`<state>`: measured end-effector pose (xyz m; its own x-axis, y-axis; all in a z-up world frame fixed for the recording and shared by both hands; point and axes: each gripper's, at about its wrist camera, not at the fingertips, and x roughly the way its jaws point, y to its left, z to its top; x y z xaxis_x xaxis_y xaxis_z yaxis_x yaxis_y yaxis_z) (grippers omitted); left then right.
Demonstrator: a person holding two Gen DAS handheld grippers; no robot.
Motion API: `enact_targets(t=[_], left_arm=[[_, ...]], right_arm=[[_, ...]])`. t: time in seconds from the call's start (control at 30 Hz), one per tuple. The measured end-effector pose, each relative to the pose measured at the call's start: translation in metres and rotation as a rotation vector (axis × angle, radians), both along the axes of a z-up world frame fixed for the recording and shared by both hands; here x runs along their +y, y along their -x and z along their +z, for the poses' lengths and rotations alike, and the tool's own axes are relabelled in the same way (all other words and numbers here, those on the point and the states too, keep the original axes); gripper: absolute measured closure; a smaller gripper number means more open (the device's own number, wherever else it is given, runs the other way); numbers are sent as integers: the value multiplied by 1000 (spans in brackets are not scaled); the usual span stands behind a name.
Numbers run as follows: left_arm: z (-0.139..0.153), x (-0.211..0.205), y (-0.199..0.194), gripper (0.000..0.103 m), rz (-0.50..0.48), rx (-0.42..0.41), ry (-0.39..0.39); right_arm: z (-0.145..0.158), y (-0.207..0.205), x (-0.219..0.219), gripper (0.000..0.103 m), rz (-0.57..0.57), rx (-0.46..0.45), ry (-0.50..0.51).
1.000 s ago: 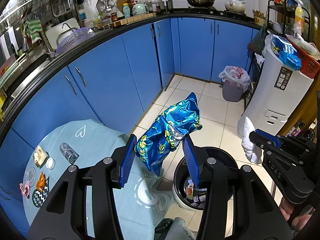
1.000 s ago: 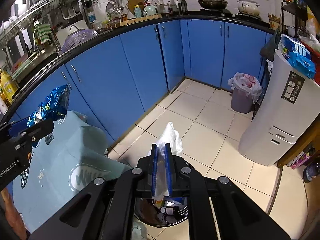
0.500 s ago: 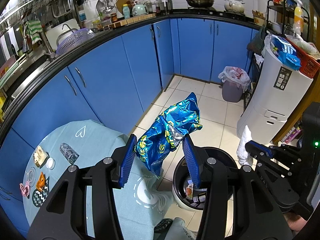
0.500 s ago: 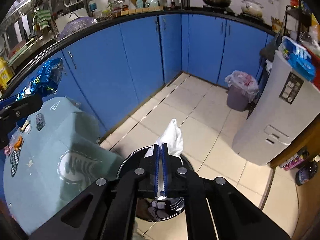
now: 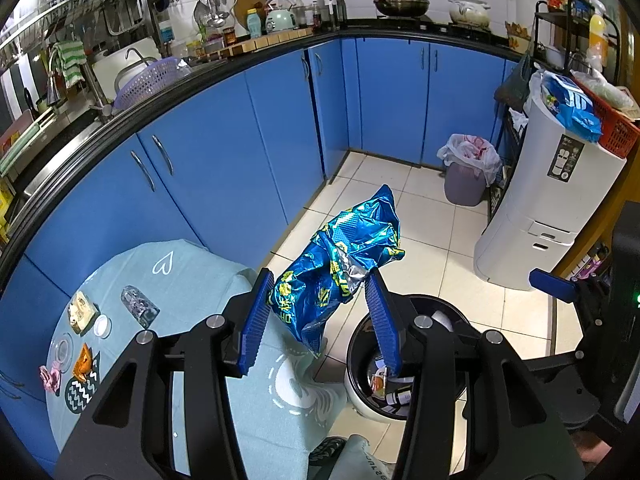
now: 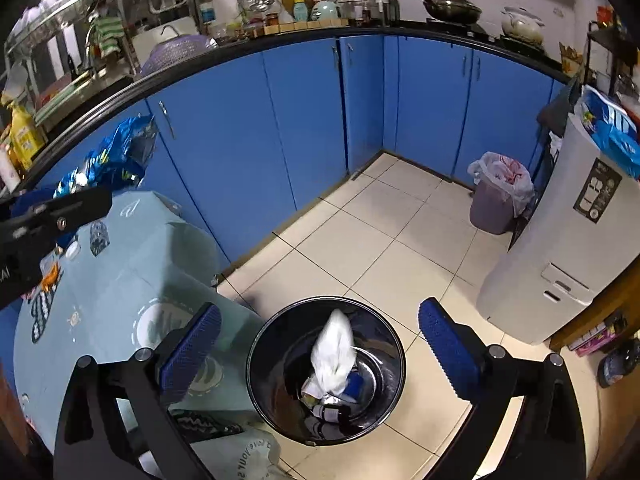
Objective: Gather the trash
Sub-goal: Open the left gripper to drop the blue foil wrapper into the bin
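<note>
A home kitchen: blue cabinets (image 6: 304, 120) run under a black counter (image 5: 224, 66) with a sink (image 5: 132, 68), a dish rack (image 5: 80, 0), a kettle (image 5: 280, 20) and a lidded pan (image 5: 402, 0); the floor (image 6: 384, 240) is tiled, with a lined bin (image 6: 498, 196).

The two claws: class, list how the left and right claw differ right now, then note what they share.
The left claw is clamped on a crumpled blue snack bag; the right claw holds nothing. Left jaws stand partly closed; right jaws have just opened wide, with the white tissue dropping into the black bin below. Both have blue ribbed pads on black frames.
</note>
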<state>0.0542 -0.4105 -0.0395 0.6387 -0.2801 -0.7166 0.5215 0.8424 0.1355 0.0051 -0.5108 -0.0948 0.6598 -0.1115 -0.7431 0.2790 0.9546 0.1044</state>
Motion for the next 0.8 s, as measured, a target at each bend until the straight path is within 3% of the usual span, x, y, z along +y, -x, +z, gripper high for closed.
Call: enact_targets(t=[0.43,0.8], left_arm=[[3,-9,3,54,-14,3,4],[9,-38,12,54,-85,-5,10]], right_arm=[[3,8,-9,7,-41,-13,12],[5,25,-32,7,-113,-9,34]])
